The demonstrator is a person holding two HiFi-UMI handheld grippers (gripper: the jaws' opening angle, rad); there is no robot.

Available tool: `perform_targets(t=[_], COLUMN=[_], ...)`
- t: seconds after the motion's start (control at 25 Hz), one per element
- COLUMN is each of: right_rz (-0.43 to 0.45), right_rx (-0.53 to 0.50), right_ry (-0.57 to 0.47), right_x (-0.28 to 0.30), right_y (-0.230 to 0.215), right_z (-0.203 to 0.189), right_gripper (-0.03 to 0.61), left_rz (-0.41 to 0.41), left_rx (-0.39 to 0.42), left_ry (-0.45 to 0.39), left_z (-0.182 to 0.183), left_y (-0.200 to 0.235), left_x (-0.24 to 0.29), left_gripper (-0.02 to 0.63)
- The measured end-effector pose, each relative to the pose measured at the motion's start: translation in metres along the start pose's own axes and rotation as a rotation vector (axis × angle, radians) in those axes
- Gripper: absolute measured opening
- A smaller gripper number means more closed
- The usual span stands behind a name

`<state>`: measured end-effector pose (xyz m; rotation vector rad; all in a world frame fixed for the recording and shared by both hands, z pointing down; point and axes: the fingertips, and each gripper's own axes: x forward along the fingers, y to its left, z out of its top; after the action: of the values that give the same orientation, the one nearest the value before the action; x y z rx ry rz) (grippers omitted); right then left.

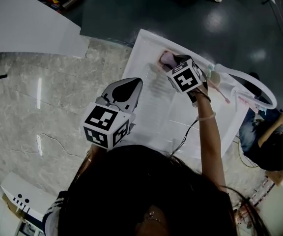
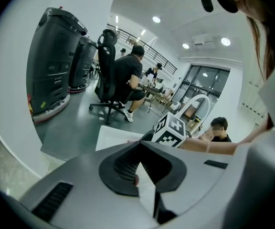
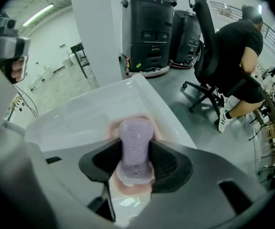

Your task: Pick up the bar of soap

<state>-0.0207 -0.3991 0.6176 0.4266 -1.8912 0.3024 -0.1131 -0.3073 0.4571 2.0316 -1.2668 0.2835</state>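
The lilac bar of soap (image 3: pixel 134 144) lies lengthwise over a pink soap dish (image 3: pixel 110 130) at the far end of a white basin (image 3: pixel 75 120). My right gripper (image 3: pixel 135 165) is shut on the bar, its black pads pressing both long sides. From the head view the soap (image 1: pixel 167 59) shows just beyond the right gripper (image 1: pixel 175 63), in the basin's far corner (image 1: pixel 149 41). My left gripper (image 1: pixel 134 84) hovers at the basin's left edge, shut and holding nothing; in its own view the left gripper (image 2: pixel 140 170) points over the basin toward the right gripper's marker cube (image 2: pixel 170 130).
A marble counter (image 1: pixel 38 107) lies left of the basin. A pink toothbrush (image 1: pixel 221 88) and a white ring lamp (image 1: pixel 259 90) sit on its right side. A person (image 1: pixel 271 141) sits at the far right. An office chair (image 3: pixel 209 46) and black machines (image 3: pixel 149 27) stand beyond the basin.
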Motion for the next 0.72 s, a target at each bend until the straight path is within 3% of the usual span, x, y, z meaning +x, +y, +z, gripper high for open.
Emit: perform_targets(t=[0.24, 0.72], right_rz=[-0.003, 0.025], right_rx=[0.066, 0.23], right_ry=[-0.035, -0.199], right_x=[-0.004, -0.042], right_y=[0.0, 0.001], right_z=[-0.002, 0.002], right_gripper=[0.187, 0.187], left_rz=[-0.005, -0.026], left_rx=[0.015, 0.076], left_ry=[-0.007, -0.022], left_z=[0.004, 0.009], left_y=[-0.005, -0.025], left_x=[-0.002, -0.01], left_gripper=[0.006, 0.006])
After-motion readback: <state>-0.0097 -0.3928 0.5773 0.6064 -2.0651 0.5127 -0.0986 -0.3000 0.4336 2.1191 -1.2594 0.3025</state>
